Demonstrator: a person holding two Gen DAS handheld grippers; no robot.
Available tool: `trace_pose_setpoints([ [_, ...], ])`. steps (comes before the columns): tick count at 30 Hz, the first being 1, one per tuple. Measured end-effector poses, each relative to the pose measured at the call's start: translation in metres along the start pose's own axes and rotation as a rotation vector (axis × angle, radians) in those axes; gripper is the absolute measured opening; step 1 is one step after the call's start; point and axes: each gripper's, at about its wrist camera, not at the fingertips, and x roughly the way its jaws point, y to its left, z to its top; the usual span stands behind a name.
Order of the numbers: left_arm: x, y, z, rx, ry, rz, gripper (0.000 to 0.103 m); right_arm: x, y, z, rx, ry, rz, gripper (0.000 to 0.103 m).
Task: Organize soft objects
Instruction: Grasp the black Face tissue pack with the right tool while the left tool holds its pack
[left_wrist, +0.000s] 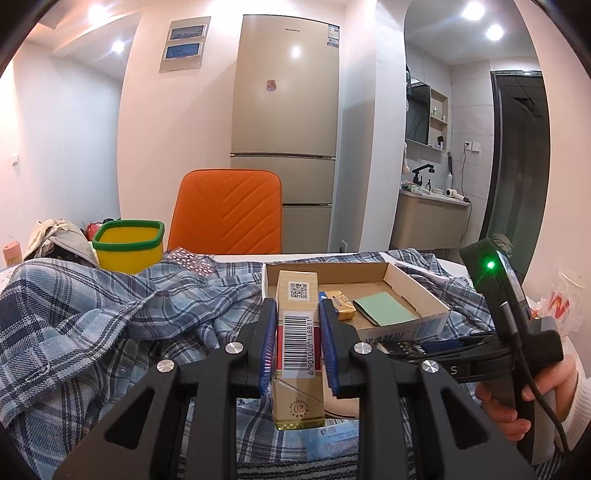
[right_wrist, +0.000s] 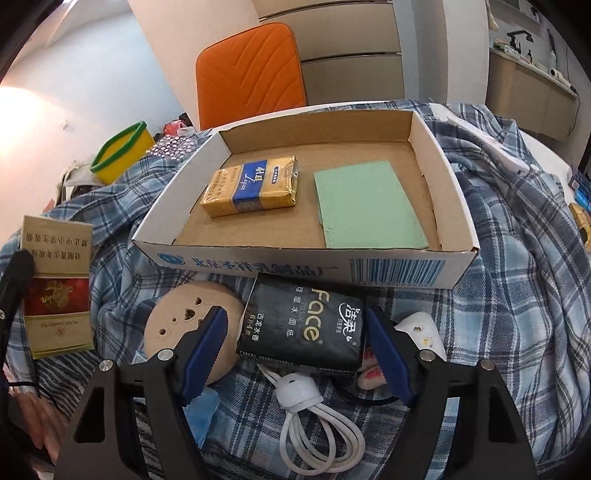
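My left gripper (left_wrist: 297, 343) is shut on a gold and red cigarette pack (left_wrist: 297, 317), held above the plaid cloth just left of the cardboard box (left_wrist: 432, 301); the pack also shows in the right wrist view (right_wrist: 55, 280). My right gripper (right_wrist: 295, 354) is open, its blue pads on either side of a black Face tissue pack (right_wrist: 303, 325) lying on the cloth in front of the cardboard box (right_wrist: 258, 262). Inside the box lie a gold and blue cigarette pack (right_wrist: 251, 186) and a green cloth (right_wrist: 364, 205).
A blue plaid shirt (right_wrist: 517, 236) covers the table. A round beige disc (right_wrist: 177, 325), a coiled white cable (right_wrist: 314, 424) and a white object (right_wrist: 421, 328) lie near the tissue pack. A yellow bin (left_wrist: 129, 245) and an orange chair (left_wrist: 227, 214) stand behind.
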Motion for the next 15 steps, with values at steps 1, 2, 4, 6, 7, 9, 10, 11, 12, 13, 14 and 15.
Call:
trace_pose_setpoints([
  [1,0.000,0.000,0.000,0.001,-0.001,0.000,0.022,0.000,0.001,0.000,-0.003,-0.003,-0.005,0.067],
  [2,0.000,0.000,0.000,0.001,-0.002,0.000,0.022,0.000,0.001,-0.001,-0.004,-0.004,-0.003,0.067],
  [4,-0.001,-0.001,0.000,0.002,-0.008,-0.001,0.022,-0.002,0.001,-0.001,-0.005,-0.013,-0.005,0.066],
  [6,-0.002,-0.001,-0.001,0.004,-0.013,0.001,0.022,-0.007,0.002,-0.002,-0.011,-0.036,-0.009,0.066],
  [7,-0.002,-0.001,-0.001,0.004,-0.015,0.000,0.022,-0.011,0.003,-0.003,-0.018,-0.053,-0.008,0.066],
  [9,-0.003,-0.001,-0.001,0.004,-0.017,-0.001,0.022,-0.020,0.008,-0.005,-0.042,-0.098,-0.015,0.066],
  [10,-0.004,-0.001,-0.001,0.004,-0.019,-0.002,0.022,-0.024,0.010,-0.006,-0.053,-0.116,-0.021,0.066],
  [11,-0.004,-0.001,-0.001,0.004,-0.020,-0.002,0.022,-0.029,0.012,-0.008,-0.069,-0.139,-0.028,0.066],
  [12,-0.005,-0.001,-0.001,0.005,-0.021,-0.003,0.022,-0.034,0.016,-0.009,-0.086,-0.164,-0.033,0.066],
  [13,-0.006,-0.002,-0.001,0.007,-0.024,-0.004,0.022,-0.039,0.018,-0.010,-0.103,-0.188,-0.038,0.066],
  [14,-0.007,-0.003,-0.002,0.010,-0.028,-0.004,0.022,-0.044,0.021,-0.011,-0.117,-0.209,-0.043,0.066],
  [15,-0.008,-0.003,-0.002,0.011,-0.030,-0.006,0.022,-0.048,0.024,-0.012,-0.133,-0.232,-0.050,0.066],
])
